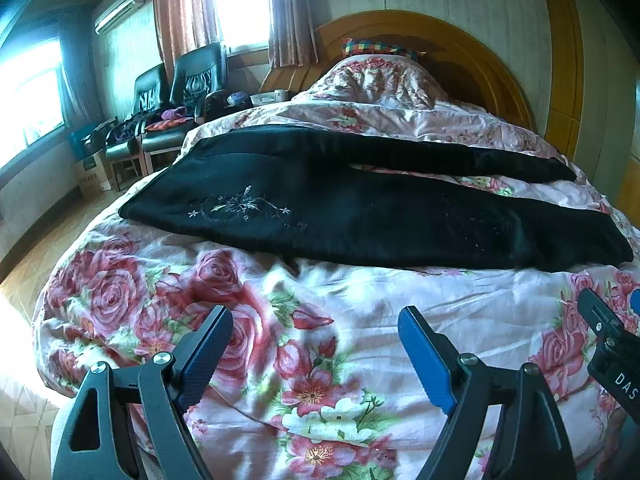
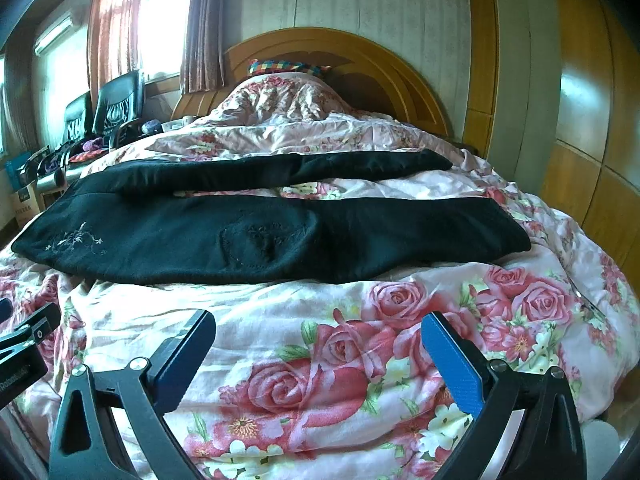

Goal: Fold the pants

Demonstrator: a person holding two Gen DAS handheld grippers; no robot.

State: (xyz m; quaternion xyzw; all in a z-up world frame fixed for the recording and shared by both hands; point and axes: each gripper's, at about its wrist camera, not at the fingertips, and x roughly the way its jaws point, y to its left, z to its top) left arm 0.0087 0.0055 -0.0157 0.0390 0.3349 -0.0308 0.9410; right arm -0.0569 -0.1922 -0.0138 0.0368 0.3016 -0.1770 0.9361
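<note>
Black pants (image 1: 360, 216) with pale flower embroidery lie flat across the floral bed, waist at the left, both legs stretching right with a gap between them. They also show in the right wrist view (image 2: 280, 232). My left gripper (image 1: 316, 316) is open and empty, hovering over the quilt in front of the near leg. My right gripper (image 2: 320, 320) is open and empty, also short of the near leg. The right gripper's tip shows at the left wrist view's right edge (image 1: 608, 328); the left gripper's tip shows at the right wrist view's left edge (image 2: 28, 336).
The pink rose quilt (image 1: 304, 360) covers the bed, bunched into a mound near the wooden headboard (image 1: 440, 36). Two black armchairs (image 1: 176, 88) with clothes stand left by the window. A wooden wardrobe (image 2: 580, 120) lines the right side.
</note>
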